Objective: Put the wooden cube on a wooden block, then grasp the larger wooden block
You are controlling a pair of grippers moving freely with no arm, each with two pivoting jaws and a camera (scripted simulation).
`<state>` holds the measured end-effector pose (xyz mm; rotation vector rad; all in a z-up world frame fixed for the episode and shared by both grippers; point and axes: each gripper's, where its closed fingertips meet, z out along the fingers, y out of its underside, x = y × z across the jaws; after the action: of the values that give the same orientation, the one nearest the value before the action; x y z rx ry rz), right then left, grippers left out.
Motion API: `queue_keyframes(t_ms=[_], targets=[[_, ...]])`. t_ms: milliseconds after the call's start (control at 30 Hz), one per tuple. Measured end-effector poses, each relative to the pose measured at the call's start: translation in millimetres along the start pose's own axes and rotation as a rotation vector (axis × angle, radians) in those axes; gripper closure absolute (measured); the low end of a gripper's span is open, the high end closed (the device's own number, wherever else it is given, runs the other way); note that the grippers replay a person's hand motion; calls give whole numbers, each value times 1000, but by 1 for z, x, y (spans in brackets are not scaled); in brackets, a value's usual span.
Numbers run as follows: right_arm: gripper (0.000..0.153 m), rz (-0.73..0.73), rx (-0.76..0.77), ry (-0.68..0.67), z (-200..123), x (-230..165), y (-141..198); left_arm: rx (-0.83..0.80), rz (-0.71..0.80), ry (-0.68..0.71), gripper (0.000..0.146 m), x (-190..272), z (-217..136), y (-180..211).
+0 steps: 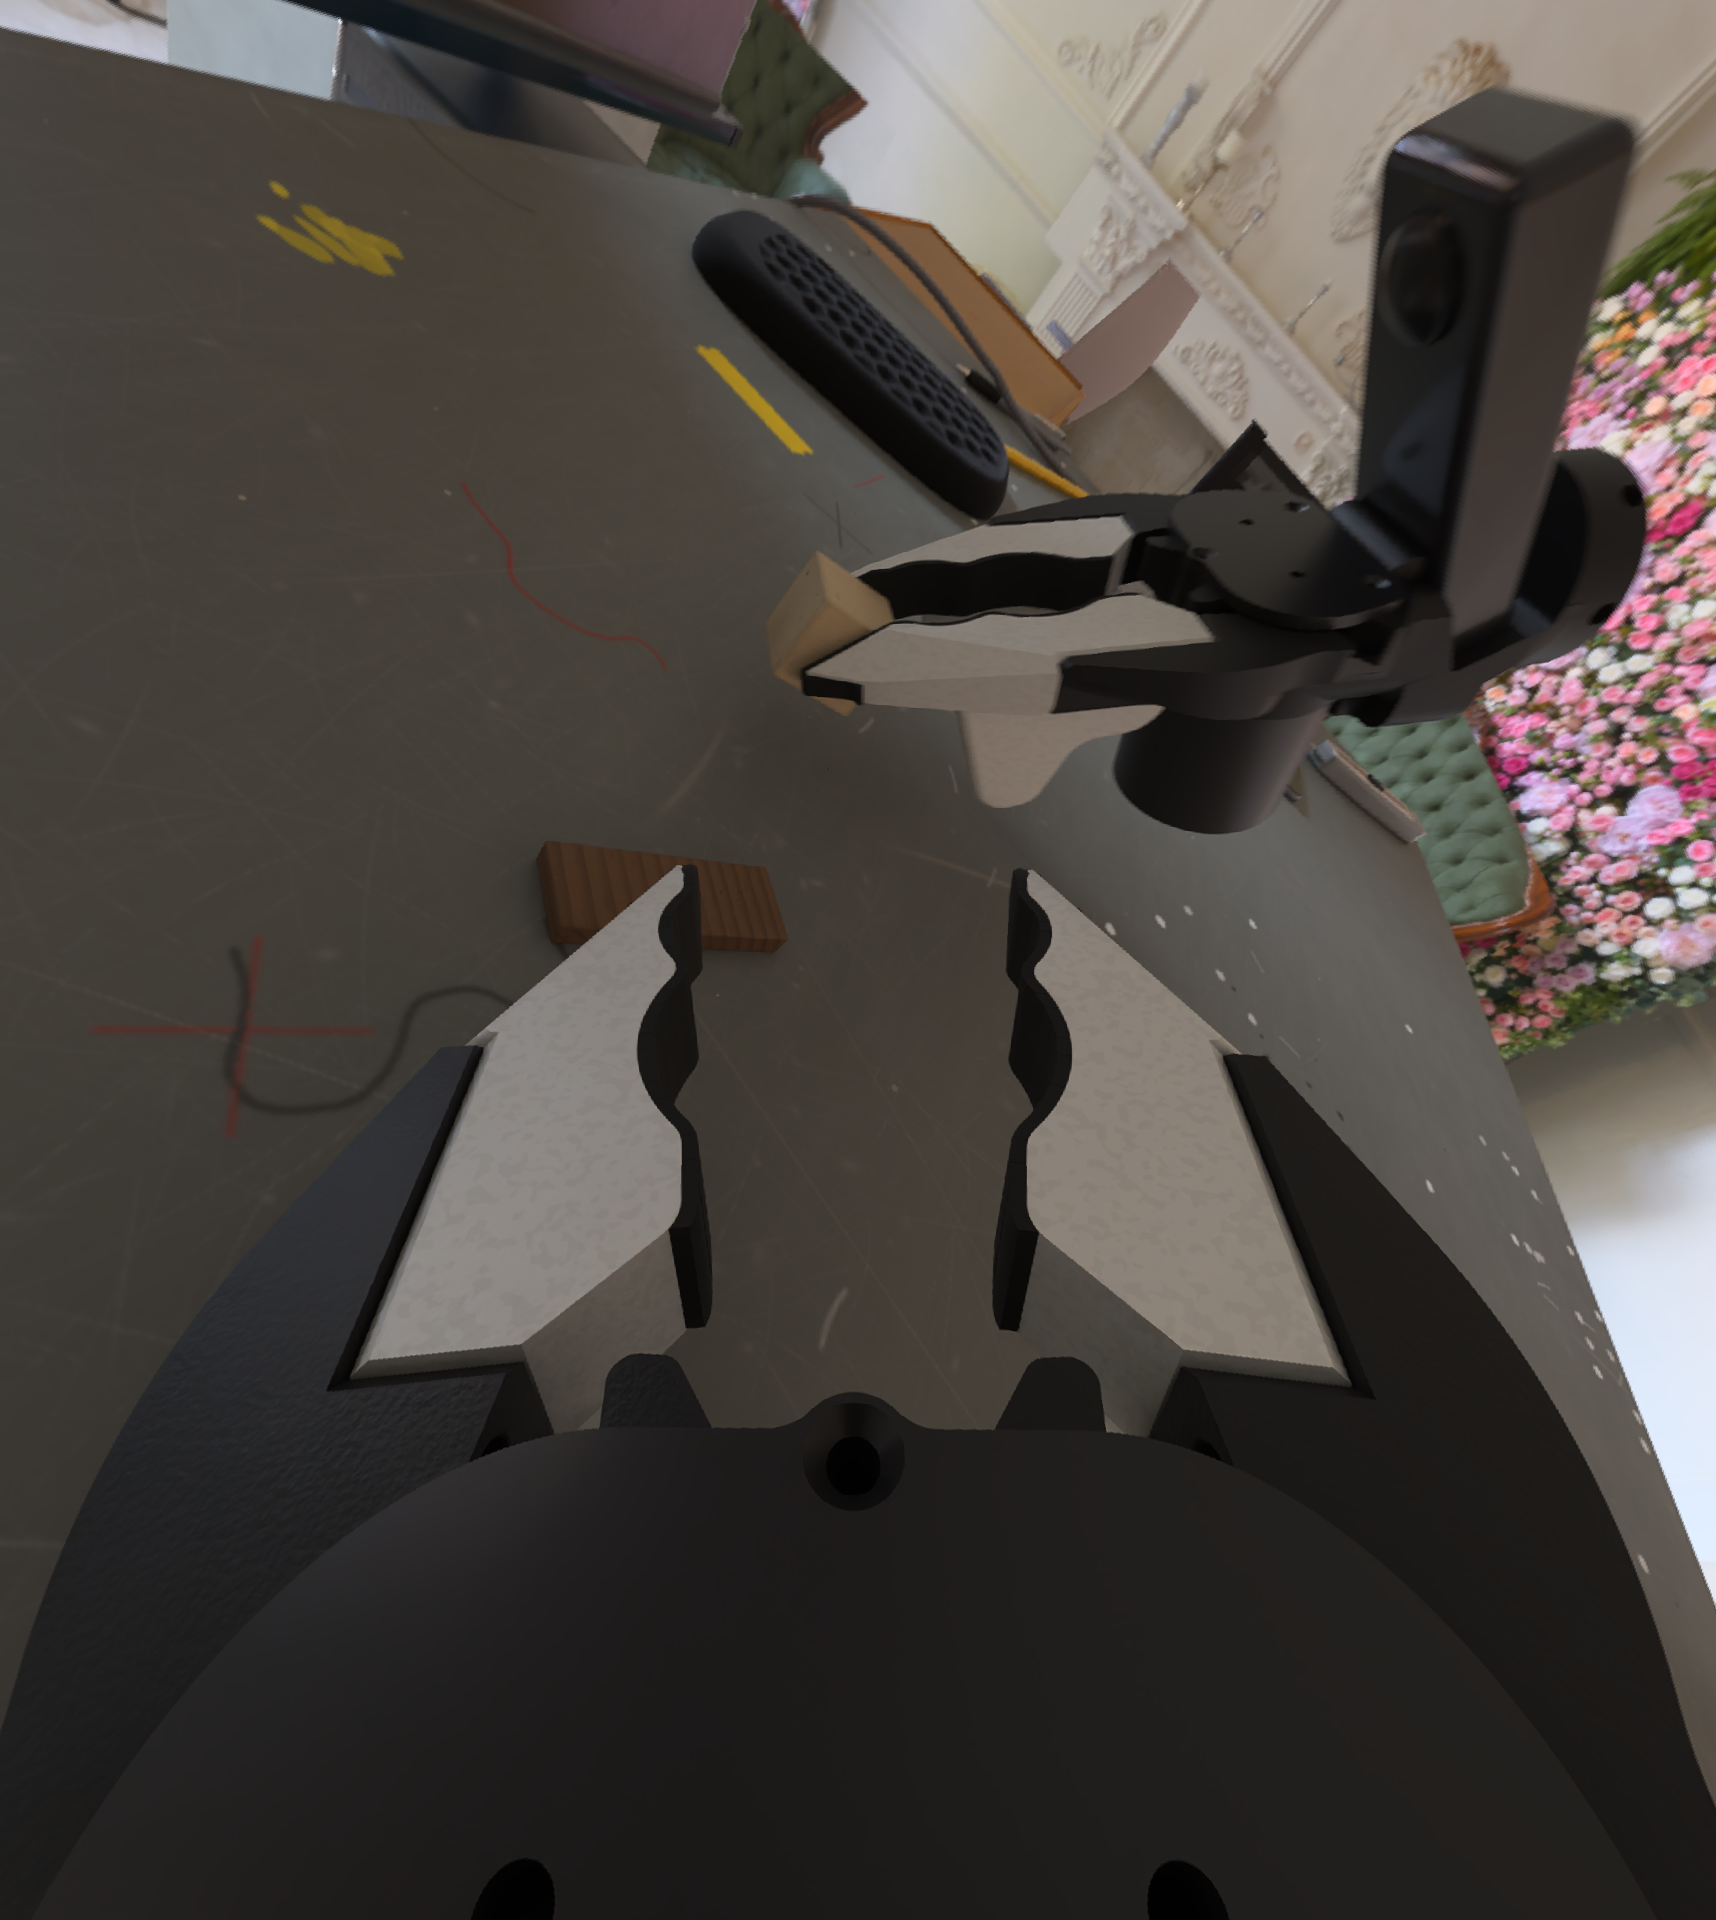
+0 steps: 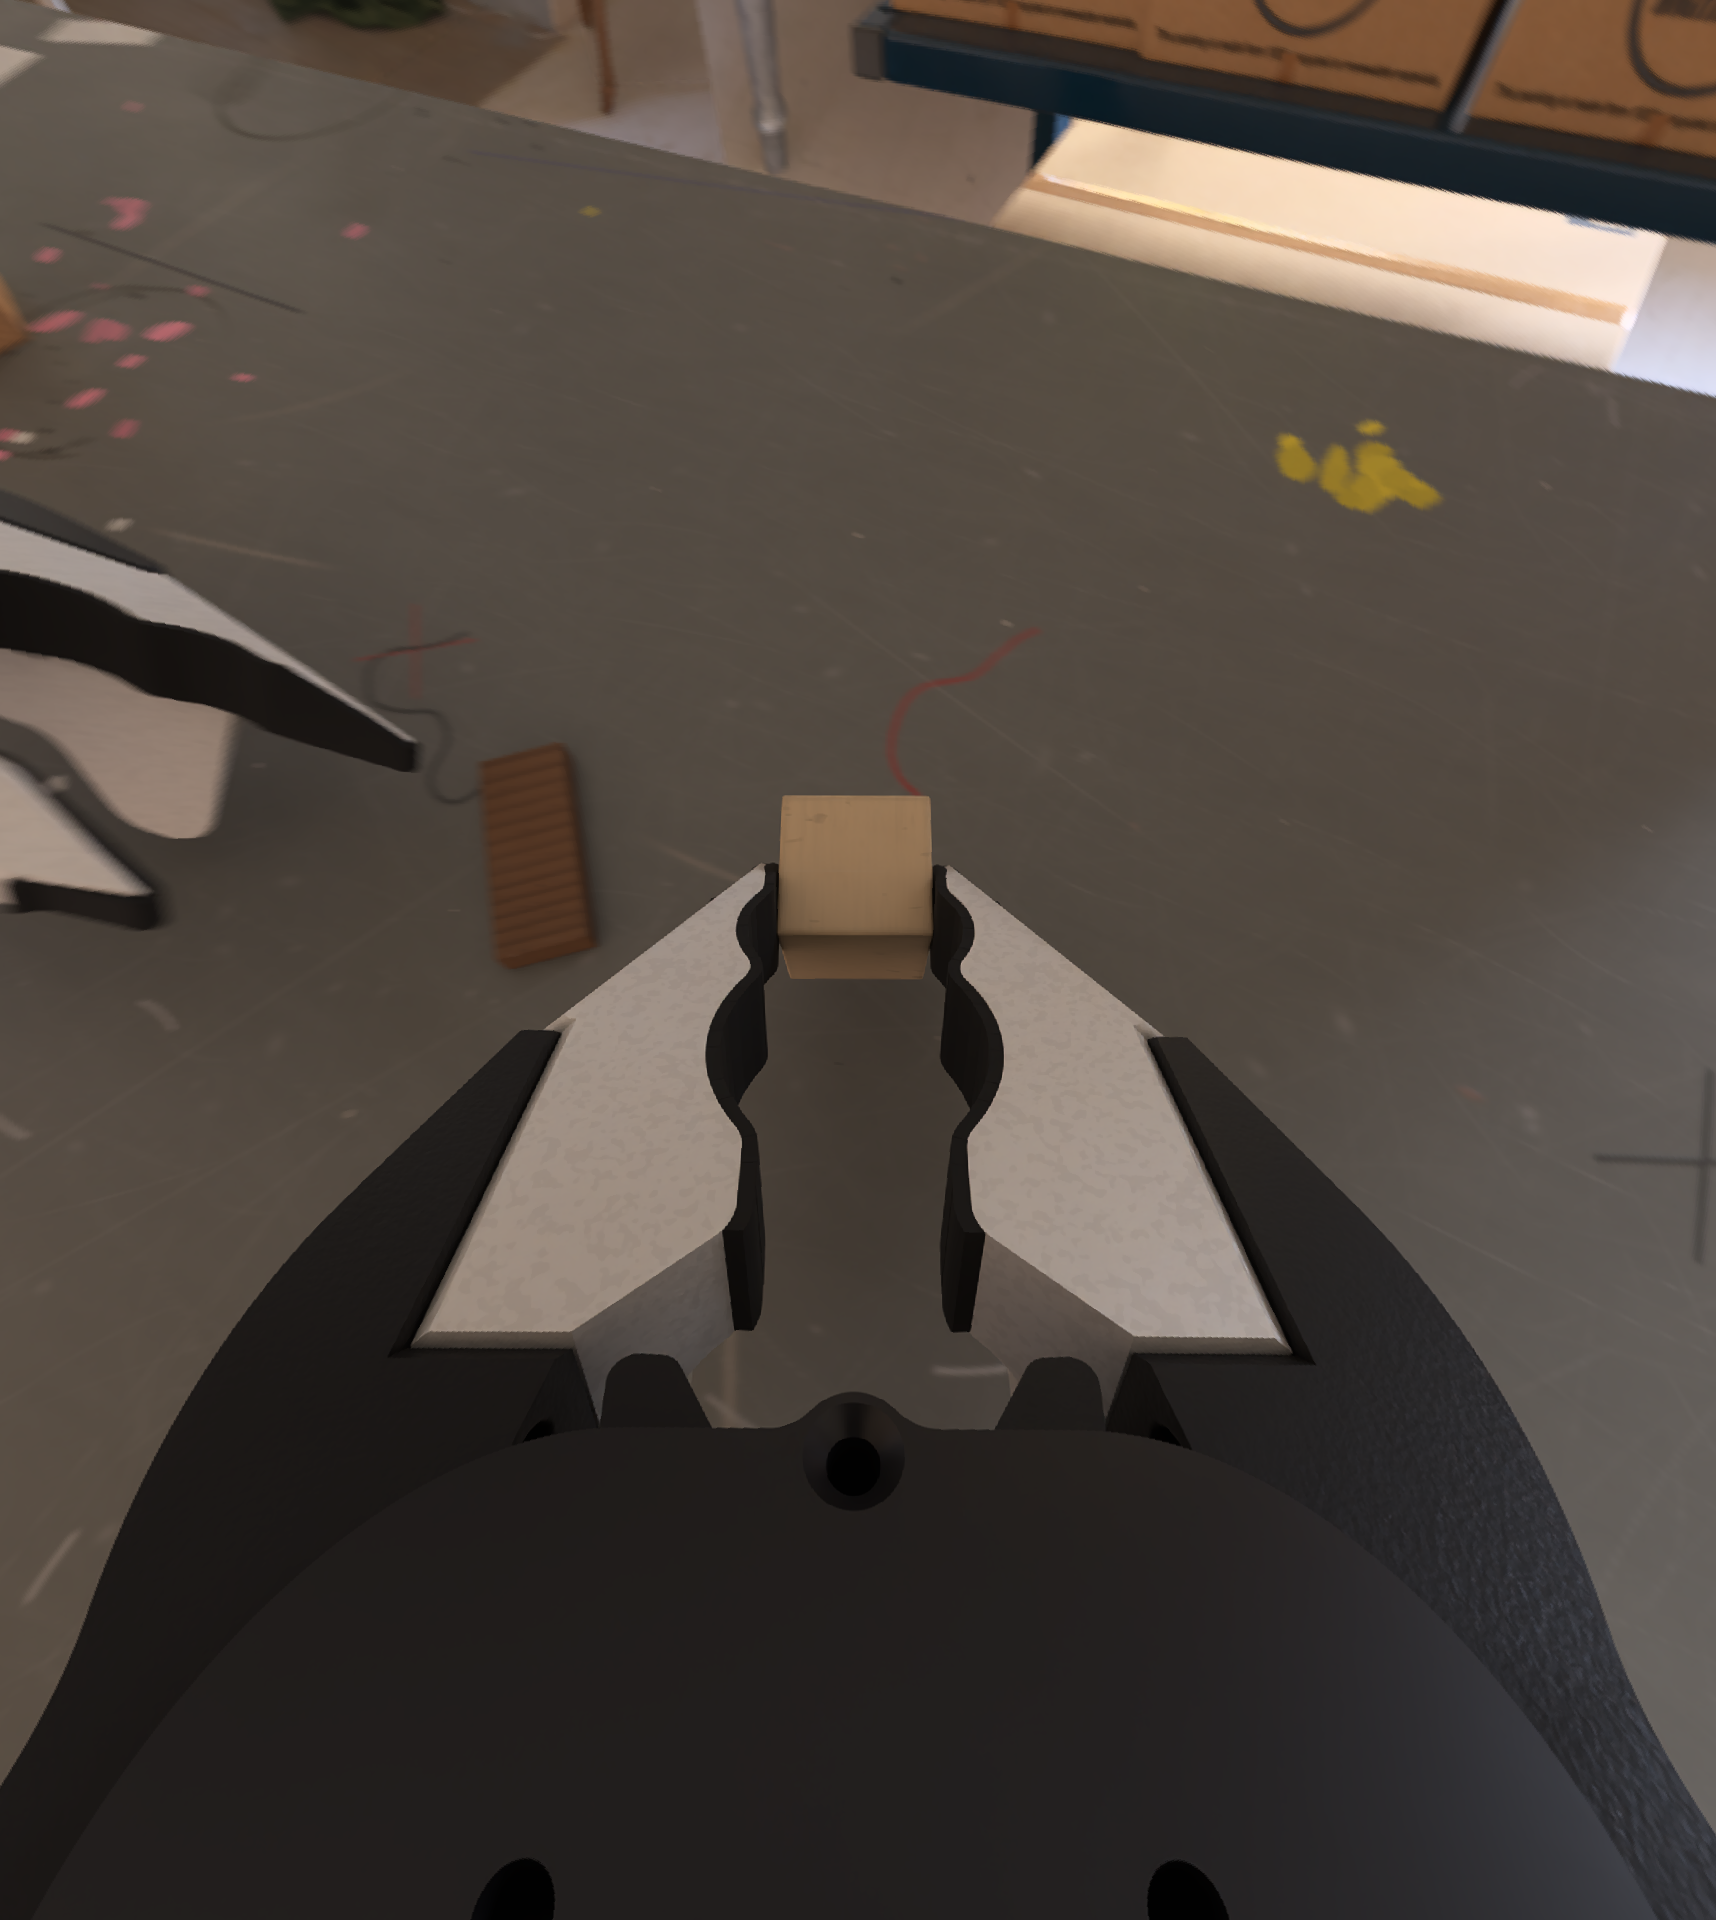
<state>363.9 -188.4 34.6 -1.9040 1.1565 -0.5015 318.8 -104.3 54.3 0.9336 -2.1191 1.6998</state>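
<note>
Nearest the lens in the left wrist view, the left gripper [image 1: 849, 883] hangs above the grey table [image 1: 210, 623] with its jaws spread wide and nothing between them. Its near fingertip overlaps the brown ribbed wooden block [image 1: 625, 894], which lies flat on the table at about 11 o'clock from the gripper's centre.

At 2 o'clock in that view, the right gripper [image 1: 838, 634] is raised clear of the table, closed on the pale wooden cube [image 1: 818, 623]. From its own camera the right gripper [image 2: 854, 894] pinches the wooden cube [image 2: 854, 883] only at the fingertips, and the wooden block [image 2: 534, 857] sits at 9 o'clock from it, well apart.

Only one block is in sight; I cannot tell whether it is the larger one.

Both pieces look rigid, light and smooth-sided. Such a shallow tip hold could let the cube twist, so it should be lowered level. A thin slab like the block is best gripped across its narrow width, by the long edges.
</note>
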Motion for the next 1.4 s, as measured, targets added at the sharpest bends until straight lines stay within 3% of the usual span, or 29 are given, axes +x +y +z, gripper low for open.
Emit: queue_keyframes(t_ms=[300, 500, 700, 933, 1000, 1133, 1400], targets=[[124, -130, 52, -83, -13, -51, -20, -43, 69, -91, 110, -4, -2, 8], [124, -291, 100, -59, -20, -78, -34, 93, 71, -41, 100, 4, -16, -5], [124, -447, 113, -13, -15, -98, -37, 161, 63, -28, 112, 6, -28, -11], [124, -434, 123, -54, -8, -99, -36, 168, 51, -79, 112, 0, -30, -10], [124, -414, 120, -69, -6, -98, -35, 172, 32, -112, 105, -4, -30, -10], [124, -348, 117, -113, -2, -95, -34, 220, 7, -170, 73, -12, -33, -14], [124, -262, 90, -155, 9, -84, -30, 295, -20, -265, 39, -21, -46, -20]])
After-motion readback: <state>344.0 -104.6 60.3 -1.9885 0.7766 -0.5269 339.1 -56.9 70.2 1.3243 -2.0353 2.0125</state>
